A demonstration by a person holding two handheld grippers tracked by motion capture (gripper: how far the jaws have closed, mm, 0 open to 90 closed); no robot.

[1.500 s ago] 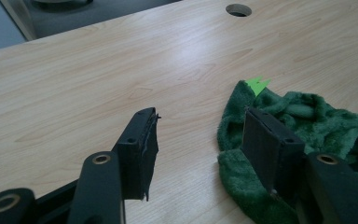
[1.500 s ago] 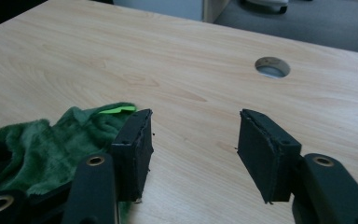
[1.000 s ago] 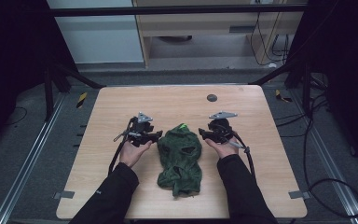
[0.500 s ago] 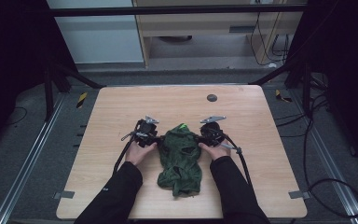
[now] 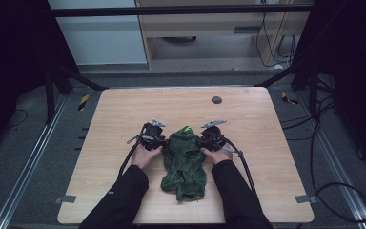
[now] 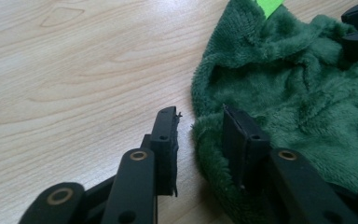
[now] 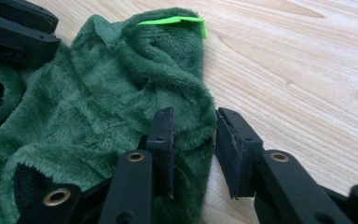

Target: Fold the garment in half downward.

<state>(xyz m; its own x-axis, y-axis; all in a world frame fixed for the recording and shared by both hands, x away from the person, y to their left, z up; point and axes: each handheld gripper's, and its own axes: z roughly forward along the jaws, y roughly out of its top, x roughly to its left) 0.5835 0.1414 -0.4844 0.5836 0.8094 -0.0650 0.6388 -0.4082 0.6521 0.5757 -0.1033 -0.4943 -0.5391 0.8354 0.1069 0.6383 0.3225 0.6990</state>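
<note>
Green fleece cloth [image 5: 185, 160] lies crumpled near the front middle of the wooden table [image 5: 114, 109], bright green tag [image 5: 188, 129] at its twelve o'clock end. Left gripper [image 6: 199, 135] sits at the cloth's nine o'clock edge, jaws apart astride the hem (not clamped). Right gripper [image 7: 194, 133] at three o'clock, jaws apart around a fold.

Bare table [image 5: 124, 191] surrounds the crumpled green cloth [image 5: 186, 162]; one dark disc [image 5: 216, 100] far off.
</note>
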